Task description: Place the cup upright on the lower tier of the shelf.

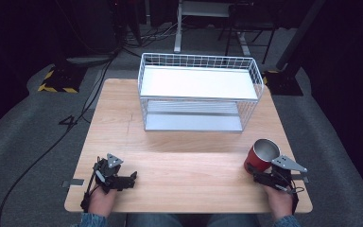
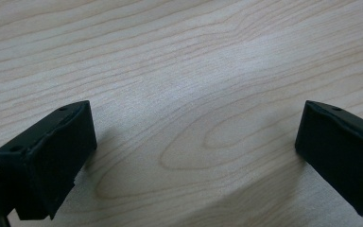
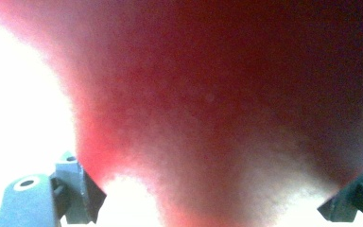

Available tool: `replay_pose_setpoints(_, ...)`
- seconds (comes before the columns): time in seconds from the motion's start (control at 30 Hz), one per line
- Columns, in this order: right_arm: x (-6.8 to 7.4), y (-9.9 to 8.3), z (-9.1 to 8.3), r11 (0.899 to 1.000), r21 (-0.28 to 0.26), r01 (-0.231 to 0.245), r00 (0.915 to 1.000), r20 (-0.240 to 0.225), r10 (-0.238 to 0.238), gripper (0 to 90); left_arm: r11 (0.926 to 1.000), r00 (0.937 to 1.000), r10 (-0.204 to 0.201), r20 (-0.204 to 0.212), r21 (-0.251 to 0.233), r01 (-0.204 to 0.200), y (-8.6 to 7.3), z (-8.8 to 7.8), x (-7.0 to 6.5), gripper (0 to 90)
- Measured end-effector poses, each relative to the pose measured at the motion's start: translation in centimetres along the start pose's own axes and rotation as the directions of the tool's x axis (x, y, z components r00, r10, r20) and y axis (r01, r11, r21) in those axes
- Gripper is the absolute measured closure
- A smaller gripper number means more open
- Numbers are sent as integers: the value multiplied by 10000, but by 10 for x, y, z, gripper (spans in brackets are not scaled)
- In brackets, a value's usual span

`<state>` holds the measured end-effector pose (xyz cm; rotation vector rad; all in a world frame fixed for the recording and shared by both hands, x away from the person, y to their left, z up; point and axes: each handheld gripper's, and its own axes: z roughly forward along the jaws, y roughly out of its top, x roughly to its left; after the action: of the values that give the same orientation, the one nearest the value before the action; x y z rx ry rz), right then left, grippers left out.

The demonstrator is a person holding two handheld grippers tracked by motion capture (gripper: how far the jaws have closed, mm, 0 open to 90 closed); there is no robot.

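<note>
We see a pale wooden bench [image 1: 189,165] on a grey floor, with a white wire rack [image 1: 198,92] at its far side. Near the bench's right front corner, our right gripper [image 1: 257,172] has its fingers pinching the red cup [image 1: 261,155], which is tilted with its silver inside showing. Our left gripper [image 1: 123,179] rests at the left front, well apart, fingers [image 2: 52,156] spread over bare wood.
</note>
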<state>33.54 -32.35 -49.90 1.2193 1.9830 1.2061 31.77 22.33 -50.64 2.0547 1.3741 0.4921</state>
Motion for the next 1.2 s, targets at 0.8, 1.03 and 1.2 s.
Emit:
replay_pose_setpoints(0.8, 1, 3, -2, 10000, -86, -12, 9997, 249, 14, 170, 10000, 10000, -17, 9, 20, 17, 0, 0, 0, 0)
replay_pose_setpoints(1.03, 4, 21, -3, 9995, -309, 103, 9999, 80, -101, 170, 10000, 10000, -22, 6, 8, 22, 0, 0, 0, 1)
replay_pose_setpoints(1.2, 6, 36, -1, 9989, -388, 248, 9997, -41, -250, 170, 10000, 10000, -2, -3, -4, 2, 0, 0, 0, 1)
